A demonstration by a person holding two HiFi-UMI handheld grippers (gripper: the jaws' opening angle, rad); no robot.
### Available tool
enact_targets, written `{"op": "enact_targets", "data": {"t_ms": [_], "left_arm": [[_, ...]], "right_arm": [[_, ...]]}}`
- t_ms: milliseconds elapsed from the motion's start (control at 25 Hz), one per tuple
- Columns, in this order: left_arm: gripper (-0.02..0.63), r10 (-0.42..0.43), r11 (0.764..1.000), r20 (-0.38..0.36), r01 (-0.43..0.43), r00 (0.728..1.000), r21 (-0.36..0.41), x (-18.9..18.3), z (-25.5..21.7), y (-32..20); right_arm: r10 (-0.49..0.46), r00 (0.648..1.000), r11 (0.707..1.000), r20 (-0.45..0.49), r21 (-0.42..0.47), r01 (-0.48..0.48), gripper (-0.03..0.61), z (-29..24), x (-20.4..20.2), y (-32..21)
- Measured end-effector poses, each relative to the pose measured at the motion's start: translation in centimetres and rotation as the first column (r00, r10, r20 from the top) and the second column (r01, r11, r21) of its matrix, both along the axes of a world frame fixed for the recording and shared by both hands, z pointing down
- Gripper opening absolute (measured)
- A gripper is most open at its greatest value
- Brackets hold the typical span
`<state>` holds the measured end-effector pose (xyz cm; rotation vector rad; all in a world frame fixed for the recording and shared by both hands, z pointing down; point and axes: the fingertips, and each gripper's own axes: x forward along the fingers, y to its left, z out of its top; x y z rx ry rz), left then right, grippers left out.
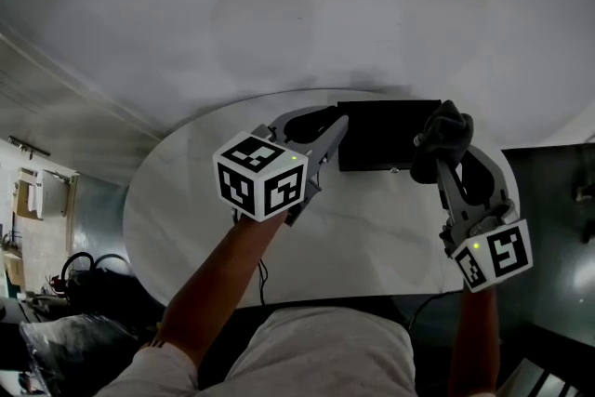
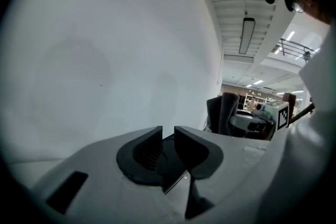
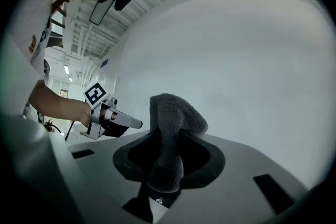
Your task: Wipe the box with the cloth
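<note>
Right of centre in the head view, the right tongs (image 1: 439,155) clamp a bunched dark grey terry cloth (image 1: 444,133), which overlaps the right end of a flat black rectangular box (image 1: 376,139) on the white oval tabletop (image 1: 186,218). The left tongs (image 2: 168,139), narrowly parted and gripping nothing, sit at the box's left edge.

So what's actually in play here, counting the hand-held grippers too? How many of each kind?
Grey hand-held grippers with marker cubes: 2, the left hand-held gripper and the right hand-held gripper
Flat black box: 1
Dark grey fuzzy cloth: 1
Round white table: 1
Total: 5
</note>
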<state>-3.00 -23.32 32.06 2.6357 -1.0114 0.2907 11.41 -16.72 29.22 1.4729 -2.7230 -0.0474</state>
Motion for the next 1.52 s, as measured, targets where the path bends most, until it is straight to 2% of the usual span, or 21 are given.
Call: {"op": "enact_targets", "data": {"t_ms": [120, 240, 480, 640, 720, 1080, 1240, 1520], "left_arm": [[0.074, 0.034, 0.995, -0.026, -0.032, 0.999, 0.089, 0.8, -2.4, 0.9], [0.067, 0.08, 0.98, -0.058, -0.068, 0.995, 0.186, 1.6, -4.7, 1.9], [0.044, 0.198, 0.918, -0.097, -0.15, 0.975, 0.366, 2.7, -8.2, 5.2], [0.034, 0.251, 0.878, -0.101, -0.182, 0.963, 0.443, 3.1, -9.7, 6.5], [0.031, 0.255, 0.868, -0.096, -0.184, 0.962, 0.461, 3.2, -10.2, 7.0], [0.015, 0.238, 0.865, -0.127, -0.151, 0.963, 0.478, 2.6, -10.6, 9.3], [0.015, 0.233, 0.867, -0.127, -0.147, 0.964, 0.477, 2.5, -10.4, 9.6], [0.015, 0.256, 0.852, -0.13, -0.16, 0.958, 0.499, 2.2, -10.0, 11.3]], "right_arm": [[-0.044, 0.999, 0.999, 0.011, 0.011, 0.044, 0.092, -1.5, -0.6, 0.3], [-0.098, 0.995, 0.995, 0.023, 0.022, 0.097, 0.092, -2.6, -1.5, 0.6], [-0.228, 0.973, 0.972, 0.039, 0.059, 0.226, 0.092, -5.0, -4.2, 2.6], [-0.294, 0.954, 0.954, 0.052, 0.085, 0.289, 0.092, -6.5, -5.4, 3.1], [-0.321, 0.945, 0.944, 0.059, 0.101, 0.314, 0.092, -7.4, -5.8, 3.4], [-0.362, 0.928, 0.925, 0.091, 0.156, 0.346, 0.092, -8.6, -6.4, 5.0], [-0.355, 0.93, 0.925, 0.091, 0.174, 0.337, 0.092, -8.8, -6.4, 5.3], [-0.345, 0.936, 0.924, 0.067, 0.197, 0.327, 0.092, -8.5, -7.2, 7.1]]}}
